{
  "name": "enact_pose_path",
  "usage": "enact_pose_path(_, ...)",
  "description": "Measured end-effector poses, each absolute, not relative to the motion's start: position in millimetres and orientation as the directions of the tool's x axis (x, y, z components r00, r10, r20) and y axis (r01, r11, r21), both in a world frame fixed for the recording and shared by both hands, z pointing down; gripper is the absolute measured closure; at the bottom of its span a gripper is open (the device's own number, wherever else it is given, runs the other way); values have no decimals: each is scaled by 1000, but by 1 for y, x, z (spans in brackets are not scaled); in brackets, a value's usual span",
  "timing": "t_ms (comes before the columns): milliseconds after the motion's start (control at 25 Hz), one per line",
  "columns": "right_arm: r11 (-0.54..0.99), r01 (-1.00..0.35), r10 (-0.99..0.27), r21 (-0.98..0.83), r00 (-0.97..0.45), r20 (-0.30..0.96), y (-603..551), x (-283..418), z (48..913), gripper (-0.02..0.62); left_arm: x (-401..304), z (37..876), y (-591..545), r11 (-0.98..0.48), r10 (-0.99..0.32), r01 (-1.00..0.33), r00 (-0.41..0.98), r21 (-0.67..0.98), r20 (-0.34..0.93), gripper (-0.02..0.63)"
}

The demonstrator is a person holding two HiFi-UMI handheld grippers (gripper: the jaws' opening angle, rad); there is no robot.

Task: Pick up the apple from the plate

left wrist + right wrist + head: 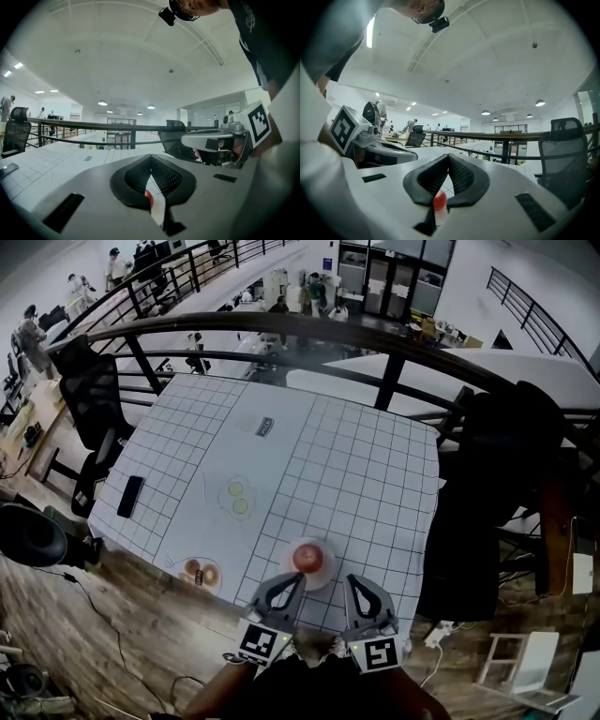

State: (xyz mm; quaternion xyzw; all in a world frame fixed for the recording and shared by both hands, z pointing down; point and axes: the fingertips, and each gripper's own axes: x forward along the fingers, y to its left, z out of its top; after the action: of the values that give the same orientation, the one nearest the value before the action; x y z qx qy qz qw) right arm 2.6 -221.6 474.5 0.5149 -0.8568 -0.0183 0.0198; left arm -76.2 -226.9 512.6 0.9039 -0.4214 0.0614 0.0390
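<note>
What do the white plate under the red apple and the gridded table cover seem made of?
Small round white plate: smooth and plain, ceramic or plastic; can't tell which. White gridded table cover: matte, printed lines, likely cloth or vinyl sheet.

Light: bright, even, from ceiling lamps [102, 102] | Shadows: soft, weak on desk [309, 465] | Colour: pale, washed out | Lens: heavy fisheye, black corners in both gripper views | Focus: near foreground soft, far background hazy

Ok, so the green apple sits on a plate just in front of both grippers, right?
Not green: the head view shows the apple is red. It does sit on a plate just in front of the left gripper and right gripper.
</note>
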Motion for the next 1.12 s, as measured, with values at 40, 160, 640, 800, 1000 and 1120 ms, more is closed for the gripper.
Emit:
enact_pose_path(40, 470, -881, -882, 52, -470, 16, -222, 3, 475, 572, -76, 513, -228, -640, -758, -768, 636, 18, 145, 584)
enact_pose_path(160, 472, -880, -881, 50, -472, 19, -221, 3, 476, 572, -78, 514, -229, -636, -762, -772, 630, 14, 149, 584)
enact_pose_path(640, 474, -880, -881, 30, -473, 35, -224, 1, 489, 572, -83, 530, -231, -617, -773, -787, 610, 18, 177, 584)
enact_pose_path(800, 477, -878, -878, 28, -476, 45, -223, 0, 494, 572, -83, 547, -233, -612, -773, -791, 595, -11, 219, 584)
enact_pose_path(1000, 481, -877, -876, 16, -479, 54, -225, -1, 500, 572, -83, 560, -240, -599, -777, -801, 582, 4, 238, 580)
enact_pose_path(1120, 483, -876, -875, 14, -481, 62, -226, -1, 503, 572, -81, 565, -243, -603, -771, -798, 589, 22, 240, 402)
